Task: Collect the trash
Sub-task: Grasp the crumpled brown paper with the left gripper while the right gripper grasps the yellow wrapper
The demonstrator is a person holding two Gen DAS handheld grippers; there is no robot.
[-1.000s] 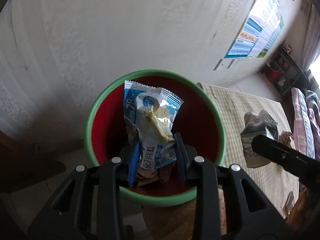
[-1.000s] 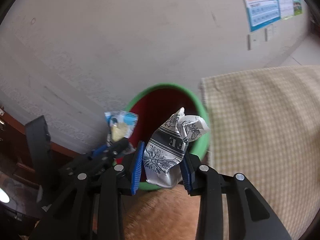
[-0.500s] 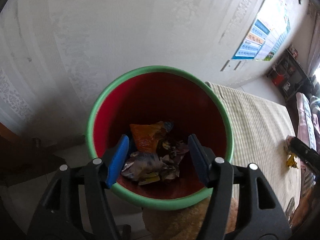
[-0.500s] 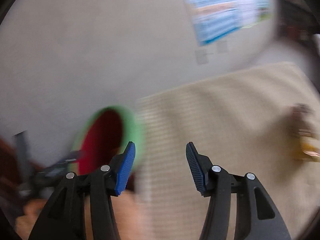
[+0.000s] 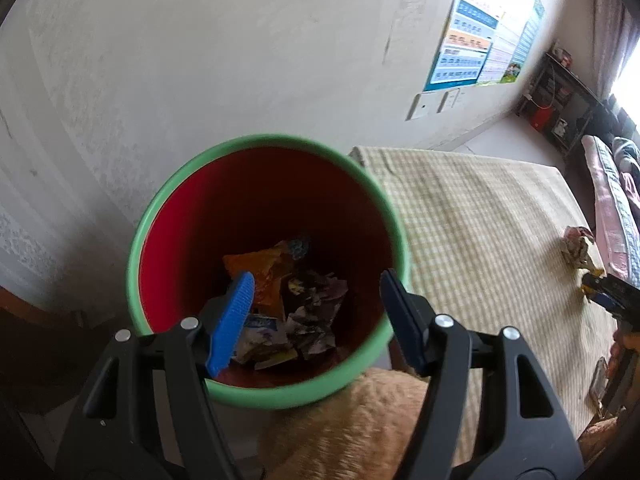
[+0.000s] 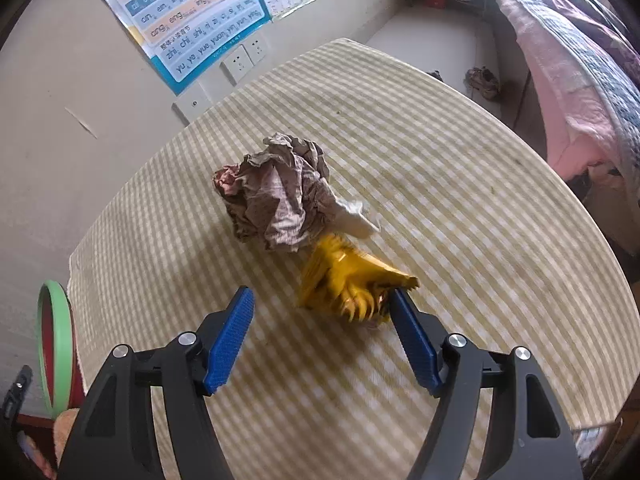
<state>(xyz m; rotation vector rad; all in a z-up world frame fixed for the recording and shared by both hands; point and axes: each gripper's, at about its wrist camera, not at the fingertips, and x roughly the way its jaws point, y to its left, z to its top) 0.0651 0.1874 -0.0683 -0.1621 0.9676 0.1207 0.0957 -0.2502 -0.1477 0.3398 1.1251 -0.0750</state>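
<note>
A red bin with a green rim (image 5: 240, 148) stands beside the table and holds several wrappers (image 5: 288, 312). My left gripper (image 5: 316, 316) hovers over its mouth, jaws opening, nothing between them. In the right wrist view a crumpled brownish paper ball (image 6: 276, 196) and a yellow wrapper (image 6: 348, 280) lie on the checked tablecloth (image 6: 460, 208). My right gripper (image 6: 324, 336) is just in front of the yellow wrapper, jaws opening and empty; the wrapper's edge sits at the right fingertip. The bin's rim (image 6: 60, 344) shows at the far left there.
A plastered wall with a poster (image 6: 192, 12) and sockets (image 6: 240, 60) runs behind the table. A bed with pink bedding (image 6: 568, 80) lies at the right. Shoes (image 6: 482, 80) sit on the floor beyond the table. An orange-brown furry surface (image 5: 360, 420) lies under the bin's near side.
Both grippers let go of their wrappers over the bin and opened. The right gripper swung away from the bin across the table to the yellow wrapper and paper ball. The left stayed over the bin.
</note>
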